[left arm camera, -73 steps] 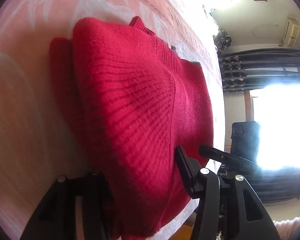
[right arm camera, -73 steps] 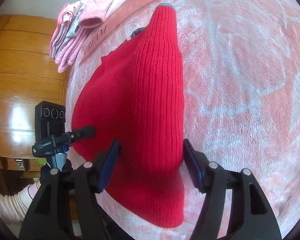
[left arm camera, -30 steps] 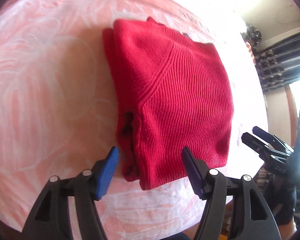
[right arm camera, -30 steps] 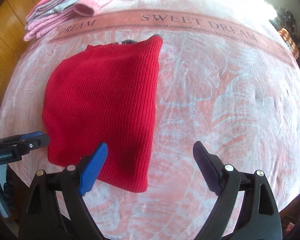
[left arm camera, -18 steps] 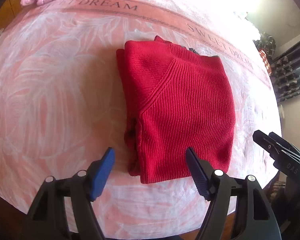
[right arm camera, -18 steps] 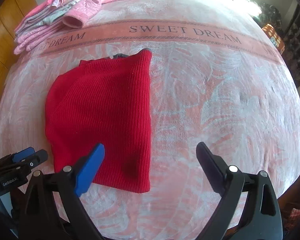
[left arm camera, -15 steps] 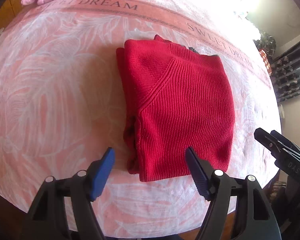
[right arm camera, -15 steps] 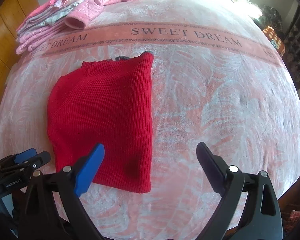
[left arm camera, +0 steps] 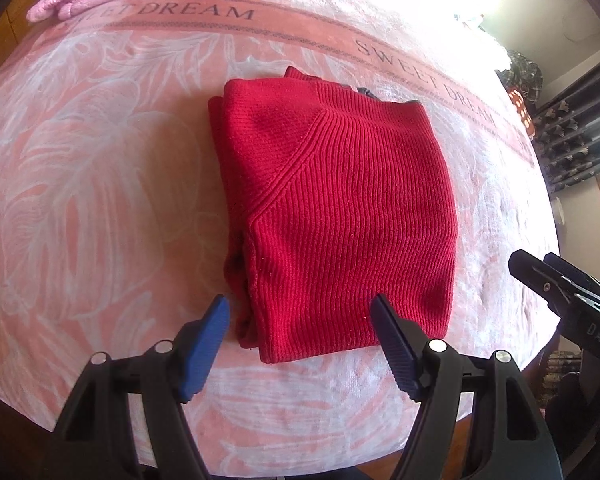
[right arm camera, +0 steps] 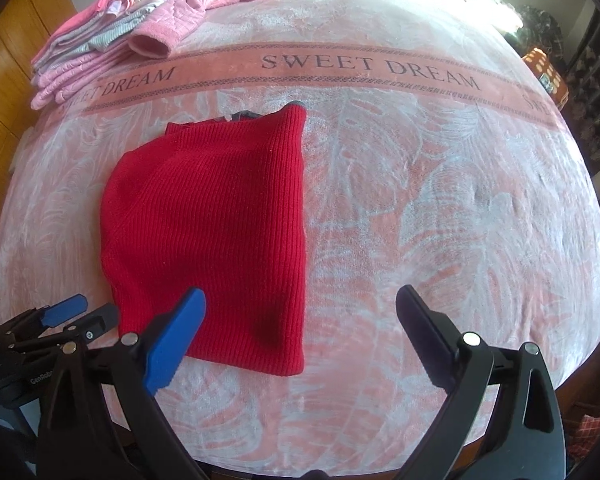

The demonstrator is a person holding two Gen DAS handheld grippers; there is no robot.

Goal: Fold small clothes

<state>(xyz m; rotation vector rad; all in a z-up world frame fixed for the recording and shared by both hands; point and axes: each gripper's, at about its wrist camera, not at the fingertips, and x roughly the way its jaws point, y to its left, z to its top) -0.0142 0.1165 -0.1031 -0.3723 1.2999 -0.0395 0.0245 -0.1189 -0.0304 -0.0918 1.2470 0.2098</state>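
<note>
**Both grippers open above a folded red sweater**

The left gripper (left arm camera: pixel 300 320) hangs with its jaws spread wide and nothing between them, its blue-padded finger and its black finger framing the near edge of the red ribbed-knit sweater (left arm camera: pixel 336 216) without touching it. The right gripper (right arm camera: pixel 300 320) is likewise wide open and empty, its blue finger showing over the sweater's near right corner and its black finger over bare blanket. In the left wrist view the right gripper's closed-looking tip pokes in from the right edge, off the bed.

The sweater lies folded into a compact, roughly rectangular bundle on the pink plush blanket with white leaf pattern (right arm camera: pixel 440 208), toward the near left part of the bed. Its long axis runs from the near edge away toward the printed "SWEET DREAM" band (right arm camera: pixel 368 66), and the collar end, with a sliver of dark grey trim, points at that band. The top layer is smooth and flat; a diagonal raglan seam crosses it, with finer knit to the left and vertical ribs to the right. Along the left side the stacked layers show as loose, slightly uneven edges. The right edge is a straight fold.

A pile of pink folded clothes (right arm camera: pixel 100 44) sits at the far left corner, well apart from the sweater.
</note>
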